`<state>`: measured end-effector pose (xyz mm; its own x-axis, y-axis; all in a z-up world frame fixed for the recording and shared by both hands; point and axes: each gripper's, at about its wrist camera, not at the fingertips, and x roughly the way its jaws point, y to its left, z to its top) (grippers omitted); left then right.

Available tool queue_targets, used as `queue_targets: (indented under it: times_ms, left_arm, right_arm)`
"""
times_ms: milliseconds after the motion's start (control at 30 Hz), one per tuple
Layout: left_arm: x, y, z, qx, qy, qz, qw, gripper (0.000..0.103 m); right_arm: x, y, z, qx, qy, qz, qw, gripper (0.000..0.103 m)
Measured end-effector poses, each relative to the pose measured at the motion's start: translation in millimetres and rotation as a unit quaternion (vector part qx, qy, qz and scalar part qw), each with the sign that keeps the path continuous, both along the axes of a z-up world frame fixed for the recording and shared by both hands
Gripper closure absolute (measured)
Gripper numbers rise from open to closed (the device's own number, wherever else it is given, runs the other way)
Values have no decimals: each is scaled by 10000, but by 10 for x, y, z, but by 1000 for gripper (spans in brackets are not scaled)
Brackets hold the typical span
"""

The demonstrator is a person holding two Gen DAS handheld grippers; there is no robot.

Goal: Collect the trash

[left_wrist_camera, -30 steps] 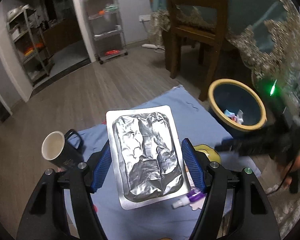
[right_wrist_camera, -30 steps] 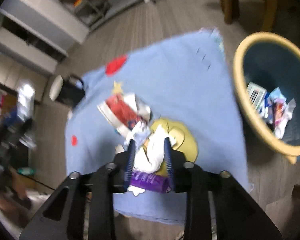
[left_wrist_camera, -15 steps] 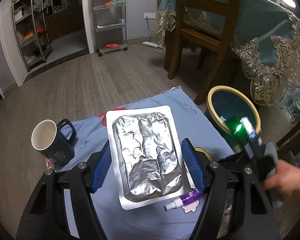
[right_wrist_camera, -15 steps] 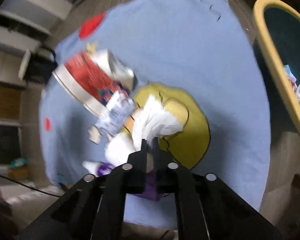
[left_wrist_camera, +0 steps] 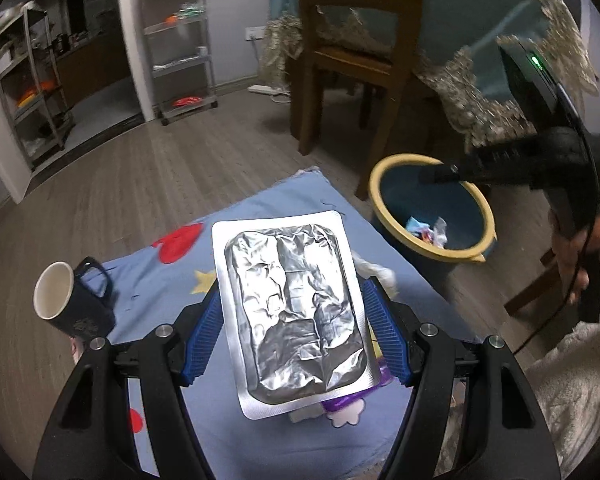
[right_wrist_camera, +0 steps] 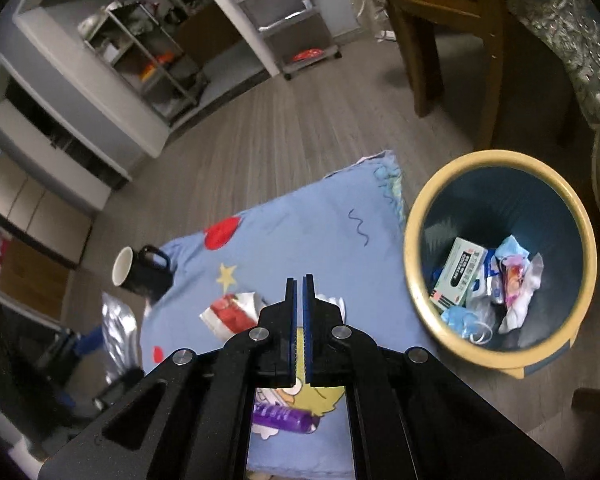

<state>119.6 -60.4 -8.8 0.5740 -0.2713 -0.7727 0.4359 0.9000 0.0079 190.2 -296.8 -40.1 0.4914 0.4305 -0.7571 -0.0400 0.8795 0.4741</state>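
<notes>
My left gripper [left_wrist_camera: 294,322] is shut on a flat silver foil packet [left_wrist_camera: 292,304], held above the blue blanket [left_wrist_camera: 260,216]. My right gripper [right_wrist_camera: 299,306] is shut with nothing visible between its pads, raised above the blanket [right_wrist_camera: 300,232], left of the yellow-rimmed trash bin [right_wrist_camera: 420,304]. The bin [left_wrist_camera: 388,168] holds several wrappers, a box and tissues. On the blanket lie a red and white wrapper [right_wrist_camera: 230,314], a purple tube [right_wrist_camera: 284,420] and white tissue [left_wrist_camera: 374,270]. The right gripper's body shows in the left wrist view [left_wrist_camera: 512,164] over the bin.
A dark mug [left_wrist_camera: 66,300] with a white inside lies on the blanket's left edge; it also shows in the right wrist view [right_wrist_camera: 142,270]. A wooden chair [left_wrist_camera: 352,52] and a table with a lace-edged cloth [left_wrist_camera: 480,92] stand behind the bin. Metal shelves [left_wrist_camera: 180,40] stand by the far wall.
My right gripper closed down at the tissue pile, then rose and swung toward the bin; no tissue shows in it now. The left gripper kept hold of the foil packet.
</notes>
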Motion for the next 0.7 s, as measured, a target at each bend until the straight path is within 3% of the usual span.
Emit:
queue_targets:
  times_ms: [167,367,567,700]
  left_arm:
    - [7,-83,-51,205,-14,-19,9998,35]
    - [54,-4,-63,161,26,103,9998,35]
    - [76,59,-77,147,70,142,9998,35]
    - [98,123,-56,67,80,214,9997,35]
  right_arm:
    - [100,64,-363,-79,479,309,9983,99]
    - [89,389,-800,-609,987,946,9887,98]
    - [107,664,-1060,-787,1232,1175,9823,60]
    - [119,866,-1193,-1008,1257,1379,9772,51]
